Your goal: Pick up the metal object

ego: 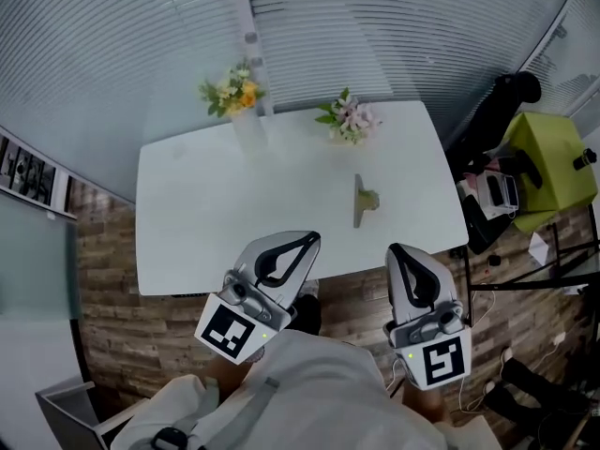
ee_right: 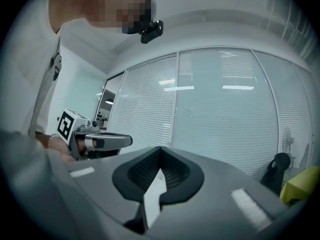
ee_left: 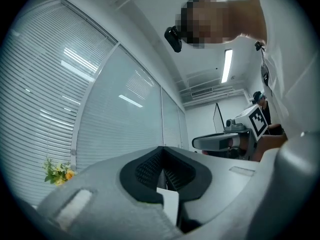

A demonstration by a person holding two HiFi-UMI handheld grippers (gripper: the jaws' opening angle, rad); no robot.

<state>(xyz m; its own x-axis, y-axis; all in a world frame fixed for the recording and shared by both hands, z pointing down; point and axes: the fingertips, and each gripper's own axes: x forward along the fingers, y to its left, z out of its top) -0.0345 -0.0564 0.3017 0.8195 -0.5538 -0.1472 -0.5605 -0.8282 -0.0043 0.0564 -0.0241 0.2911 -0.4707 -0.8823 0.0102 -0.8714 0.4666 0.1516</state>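
Lying on the white table (ego: 187, 214), the metal object (ego: 357, 204) is a thin grey strip set lengthwise away from the person, with a small greenish piece touching its right side; what that piece is cannot be made out. It rests well apart from both claws, which hang over the near table edge. The left gripper (ego: 312, 238) is to its near left, and the right gripper (ego: 395, 249) is closer, to its near right. Both have their jaws pressed together with nothing between them, as each gripper view shows (ee_left: 162, 173) (ee_right: 160, 173). Neither gripper view takes in the table top or the object, only window blinds. Yellow flowers (ego: 232, 92) and pink flowers (ego: 349, 118) stand at the far edge, their vases barely visible. The person's shirt hides both hands.
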